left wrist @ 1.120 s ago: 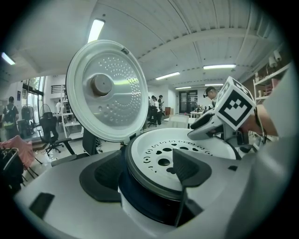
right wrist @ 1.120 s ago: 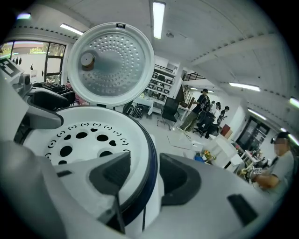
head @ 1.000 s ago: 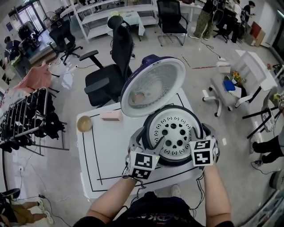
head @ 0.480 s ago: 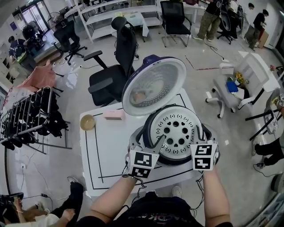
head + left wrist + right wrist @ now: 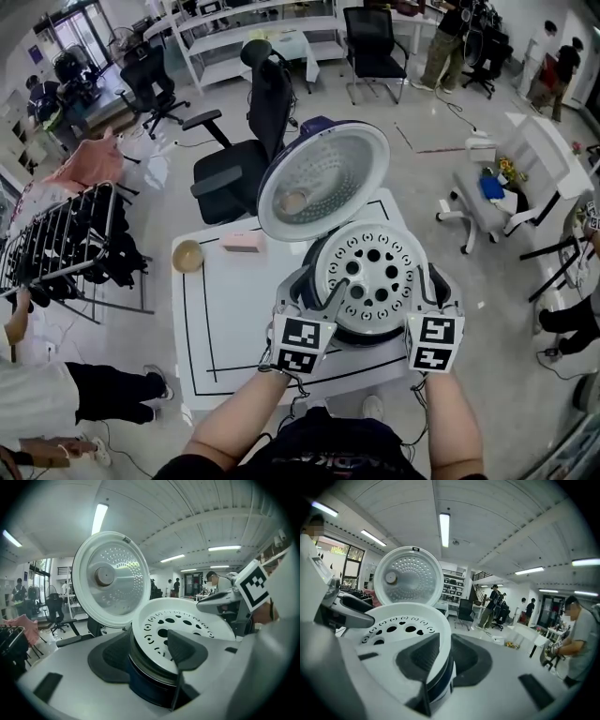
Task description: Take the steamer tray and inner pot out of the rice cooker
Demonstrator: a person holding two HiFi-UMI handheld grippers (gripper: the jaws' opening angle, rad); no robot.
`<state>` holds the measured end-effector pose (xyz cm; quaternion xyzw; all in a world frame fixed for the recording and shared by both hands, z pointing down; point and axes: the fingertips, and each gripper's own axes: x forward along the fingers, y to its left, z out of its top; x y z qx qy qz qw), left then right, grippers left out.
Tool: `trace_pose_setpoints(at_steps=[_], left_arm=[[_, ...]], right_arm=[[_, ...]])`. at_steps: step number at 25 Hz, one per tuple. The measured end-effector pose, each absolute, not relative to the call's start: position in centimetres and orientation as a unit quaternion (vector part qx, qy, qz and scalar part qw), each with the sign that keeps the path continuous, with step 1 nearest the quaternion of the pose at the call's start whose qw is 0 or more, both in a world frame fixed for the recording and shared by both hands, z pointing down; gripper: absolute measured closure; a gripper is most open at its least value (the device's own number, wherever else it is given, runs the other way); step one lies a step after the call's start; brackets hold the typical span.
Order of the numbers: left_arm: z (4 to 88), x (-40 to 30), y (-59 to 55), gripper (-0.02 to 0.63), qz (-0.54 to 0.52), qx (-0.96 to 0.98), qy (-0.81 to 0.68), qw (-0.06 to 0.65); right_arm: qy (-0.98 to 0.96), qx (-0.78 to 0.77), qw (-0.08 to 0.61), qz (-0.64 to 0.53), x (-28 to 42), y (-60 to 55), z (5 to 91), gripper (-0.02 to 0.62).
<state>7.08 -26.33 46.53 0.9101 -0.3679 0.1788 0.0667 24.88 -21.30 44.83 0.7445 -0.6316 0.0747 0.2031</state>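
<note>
The rice cooker (image 5: 373, 339) stands on the white table with its lid (image 5: 323, 178) swung up. The white perforated steamer tray (image 5: 370, 277) sits raised above the cooker's mouth. My right gripper (image 5: 429, 281) is shut on the tray's right rim, which shows clamped between its pads in the right gripper view (image 5: 445, 637). My left gripper (image 5: 323, 298) straddles the tray's left rim (image 5: 150, 637). Its jaws have just been closing, with one pad (image 5: 185, 650) over the tray (image 5: 187, 618) and the other outside the rim. A metallic rim (image 5: 136, 660) shows under the tray.
A wooden bowl (image 5: 187, 255) and a pink box (image 5: 242, 242) lie at the table's (image 5: 225, 319) far left. A black office chair (image 5: 248, 141) stands behind the table and a drying rack (image 5: 56, 253) to its left. A person (image 5: 56, 394) stands at lower left.
The tray has risen out of the cooker, more on its right side, with my right gripper now clamped on its rim. The left jaws have narrowed around the left rim. A person has entered at lower left.
</note>
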Motion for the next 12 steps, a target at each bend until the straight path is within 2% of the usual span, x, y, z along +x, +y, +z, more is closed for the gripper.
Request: trace_pose_setpoints(at_steps=[1, 12], left_arm=[[46.5, 7.2, -26.2, 0.370, 0.177, 0.910, -0.369, 0.070], [42.7, 7.2, -25.1, 0.444, 0.134, 0.890, -0.432, 0.058]], right_arm=[[-0.634, 0.744, 0.196, 0.078, 24.8, -21.2, 44.8, 0.517], [-0.656, 0.738, 0.133, 0.086, 25.6, -20.0, 42.2, 0.526]])
